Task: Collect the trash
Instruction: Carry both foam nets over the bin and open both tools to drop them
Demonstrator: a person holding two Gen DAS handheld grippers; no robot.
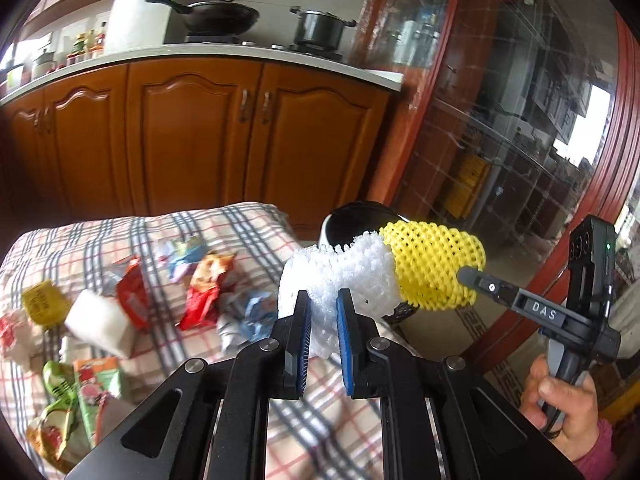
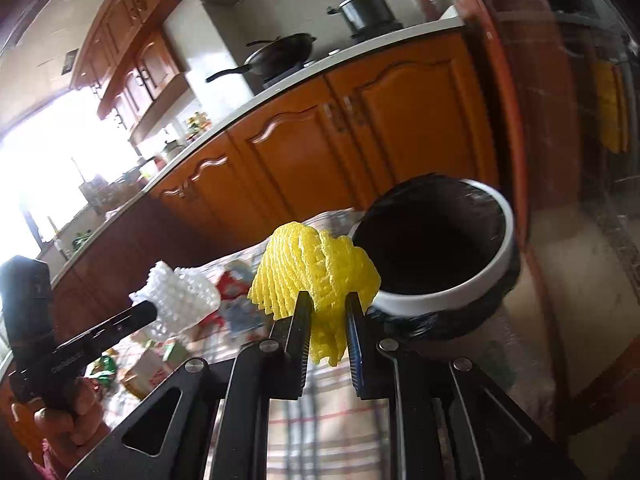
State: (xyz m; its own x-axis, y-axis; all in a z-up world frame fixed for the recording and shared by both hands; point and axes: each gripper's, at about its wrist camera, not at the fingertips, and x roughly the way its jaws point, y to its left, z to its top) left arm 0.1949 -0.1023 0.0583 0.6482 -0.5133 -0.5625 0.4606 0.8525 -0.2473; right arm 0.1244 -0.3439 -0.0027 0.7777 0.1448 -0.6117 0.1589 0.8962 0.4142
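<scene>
Both sets of fingers are clamped, left gripper [image 1: 323,307] on a white foam fruit net [image 1: 352,276], right gripper [image 2: 328,312] on a yellow one [image 2: 316,268], hovering by the black-lined white bin [image 2: 506,236], so next they just let go over it.

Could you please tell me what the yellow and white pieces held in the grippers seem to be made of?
Yellow net: likely soft foam mesh, matte; open diamond lattice crumpling between the pads. White net: seemingly the same foam mesh, bunched where pinched.
</scene>
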